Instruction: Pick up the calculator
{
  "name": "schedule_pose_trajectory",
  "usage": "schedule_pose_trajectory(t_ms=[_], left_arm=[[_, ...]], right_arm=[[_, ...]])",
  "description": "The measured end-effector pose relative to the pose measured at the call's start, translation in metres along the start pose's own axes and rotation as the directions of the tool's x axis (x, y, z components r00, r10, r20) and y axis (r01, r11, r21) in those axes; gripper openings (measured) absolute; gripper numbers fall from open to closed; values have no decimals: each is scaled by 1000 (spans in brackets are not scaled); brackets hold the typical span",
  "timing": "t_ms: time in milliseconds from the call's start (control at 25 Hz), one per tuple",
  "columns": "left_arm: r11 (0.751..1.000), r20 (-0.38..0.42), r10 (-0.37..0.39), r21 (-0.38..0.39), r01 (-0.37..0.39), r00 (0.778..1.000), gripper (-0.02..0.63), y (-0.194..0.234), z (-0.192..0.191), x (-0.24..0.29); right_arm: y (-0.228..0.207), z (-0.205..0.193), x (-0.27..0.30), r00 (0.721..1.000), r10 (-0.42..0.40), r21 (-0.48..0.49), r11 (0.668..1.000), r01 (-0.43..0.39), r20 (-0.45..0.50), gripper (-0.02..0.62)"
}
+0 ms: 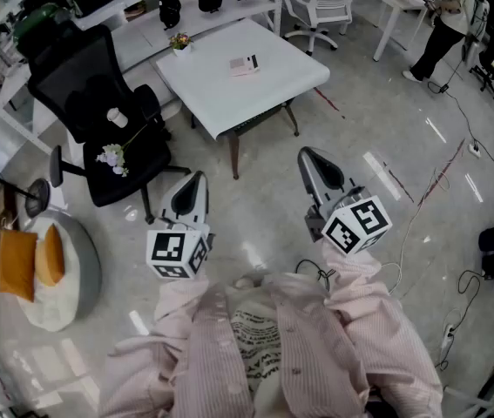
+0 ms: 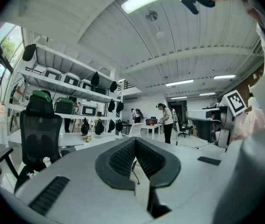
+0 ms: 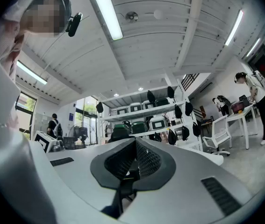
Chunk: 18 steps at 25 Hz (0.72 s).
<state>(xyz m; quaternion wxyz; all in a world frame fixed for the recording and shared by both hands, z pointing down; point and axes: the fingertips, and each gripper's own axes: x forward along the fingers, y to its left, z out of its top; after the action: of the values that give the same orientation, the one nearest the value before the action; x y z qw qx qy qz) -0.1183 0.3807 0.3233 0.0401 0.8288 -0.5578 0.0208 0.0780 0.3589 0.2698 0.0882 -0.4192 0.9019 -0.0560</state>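
Observation:
The calculator [image 1: 244,64], a small pale slab, lies near the middle of the white square table [image 1: 216,94] far ahead of me. My left gripper [image 1: 196,181] and right gripper [image 1: 309,157] hang over the floor in front of my chest, well short of the table. Both point level into the room, jaws pressed together with nothing between them. In the left gripper view the left gripper [image 2: 135,141] shows its ribbed pads meeting. The right gripper [image 3: 135,141] looks the same in its own view. Neither gripper view shows the calculator.
A black office chair [image 1: 107,120] with a cup and flowers on its seat stands left of the table. A small flower pot [image 1: 180,43] sits on the table's far corner. A white chair [image 1: 316,11] stands behind. A person [image 1: 443,29] stands at far right. Cables [image 1: 443,177] cross the floor.

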Motion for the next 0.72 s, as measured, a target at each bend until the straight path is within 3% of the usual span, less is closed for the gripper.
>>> schedule_pose_trajectory(t_ms=[520, 720], left_arm=[[1000, -15, 15, -2, -15, 1000, 0, -28, -11, 13], [1000, -14, 22, -1, -22, 1000, 0, -40, -14, 20]], right_arm=[[-27, -17, -14, 998, 50, 39, 998, -48, -50, 6], [-43, -26, -20, 996, 37, 24, 999, -35, -85, 114]])
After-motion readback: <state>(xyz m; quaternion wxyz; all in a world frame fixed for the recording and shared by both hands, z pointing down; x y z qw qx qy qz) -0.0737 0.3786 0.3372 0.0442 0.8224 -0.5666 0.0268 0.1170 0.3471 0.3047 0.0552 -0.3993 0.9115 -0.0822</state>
